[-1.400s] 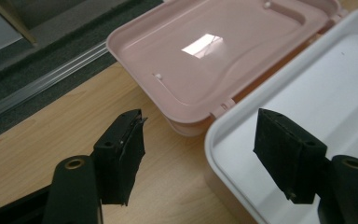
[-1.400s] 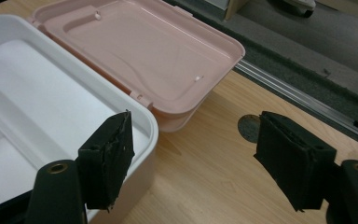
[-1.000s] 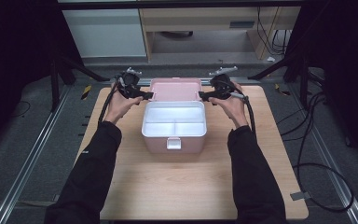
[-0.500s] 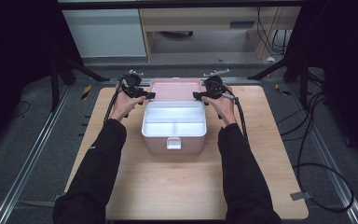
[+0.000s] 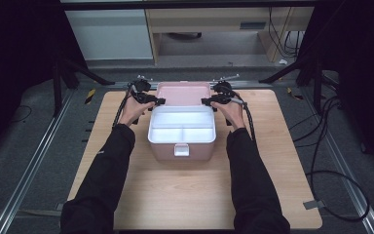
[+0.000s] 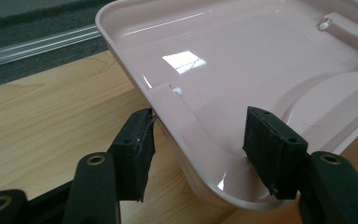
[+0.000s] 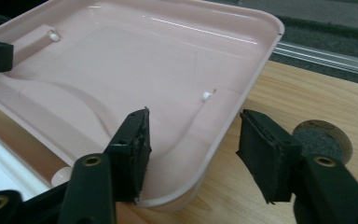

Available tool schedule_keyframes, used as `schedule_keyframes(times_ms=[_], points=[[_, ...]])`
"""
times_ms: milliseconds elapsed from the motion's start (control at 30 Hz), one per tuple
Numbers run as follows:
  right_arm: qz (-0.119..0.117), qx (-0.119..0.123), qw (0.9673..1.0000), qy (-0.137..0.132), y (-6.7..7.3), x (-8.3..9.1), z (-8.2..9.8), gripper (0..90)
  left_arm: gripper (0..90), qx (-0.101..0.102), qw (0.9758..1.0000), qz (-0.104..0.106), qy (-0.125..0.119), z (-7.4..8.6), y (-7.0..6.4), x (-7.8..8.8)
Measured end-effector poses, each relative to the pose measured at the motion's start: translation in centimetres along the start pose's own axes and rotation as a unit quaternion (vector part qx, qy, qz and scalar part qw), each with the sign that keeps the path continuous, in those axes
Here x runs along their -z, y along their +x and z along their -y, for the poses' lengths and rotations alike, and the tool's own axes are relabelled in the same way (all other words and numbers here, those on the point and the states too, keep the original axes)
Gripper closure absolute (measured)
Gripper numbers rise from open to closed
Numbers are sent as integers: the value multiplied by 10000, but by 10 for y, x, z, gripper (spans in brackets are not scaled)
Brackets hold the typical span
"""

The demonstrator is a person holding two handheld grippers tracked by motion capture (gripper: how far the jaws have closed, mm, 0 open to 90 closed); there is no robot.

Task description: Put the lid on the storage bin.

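Observation:
A pink box (image 5: 180,152) stands on the wooden table (image 5: 175,195) with a white divided tray (image 5: 181,124) in its top. Its pink lid (image 5: 182,92) is swung open and leans back behind it. My left gripper (image 5: 157,101) is at the lid's left edge. In the left gripper view the lid (image 6: 242,56) has its rim between my jaws (image 6: 198,121), with a gap on the inner side. My right gripper (image 5: 207,101) is at the right edge, and the lid (image 7: 135,60) rim lies loosely between its jaws (image 7: 193,123). Both pairs of jaws have just been closing.
Metal rails run along both sides of the table, and cables lie on the floor at the right. Low cabinets stand behind the table. A round grey disc (image 7: 321,140) is set in the tabletop beside the lid's right edge.
Both hands have come down and inward to the lid's two side edges. The jaws of both grippers stand narrower than before.

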State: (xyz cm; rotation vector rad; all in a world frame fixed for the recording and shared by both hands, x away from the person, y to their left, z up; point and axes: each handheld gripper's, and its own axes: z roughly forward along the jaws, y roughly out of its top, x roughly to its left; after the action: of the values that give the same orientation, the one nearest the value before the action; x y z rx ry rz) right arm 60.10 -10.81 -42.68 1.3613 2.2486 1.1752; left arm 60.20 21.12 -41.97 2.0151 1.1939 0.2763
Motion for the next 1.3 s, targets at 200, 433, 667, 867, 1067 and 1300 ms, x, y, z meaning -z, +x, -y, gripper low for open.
schedule_keyframes(times_ms=[200, 433, 667, 867, 1067, 1300], points=[[-49, -35, 9999, 118, 1, 3, 1, 457, 436, -36, 10000, -17, 92, 1, -5, 3], [-13, 131, 9998, 149, 3, 6, -1, 445, 436, -158, 9998, -63, 120, -1, -7, 5], [-84, -12, 9999, -94, 2, 7, -3, 440, 440, -100, 9999, 55, -55, -4, -4, 12], [-114, -64, 9991, -398, 2, 13, -6, 440, 447, -182, 9995, 50, -241, -7, -6, 20], [-87, 8, 9977, -665, 6, 21, -10, 442, 453, -278, 9988, 27, -402, -10, -9, 30], [-94, 147, 9957, -904, 12, 32, -14, 442, 452, -368, 9982, -107, -470, -13, -17, 47]])
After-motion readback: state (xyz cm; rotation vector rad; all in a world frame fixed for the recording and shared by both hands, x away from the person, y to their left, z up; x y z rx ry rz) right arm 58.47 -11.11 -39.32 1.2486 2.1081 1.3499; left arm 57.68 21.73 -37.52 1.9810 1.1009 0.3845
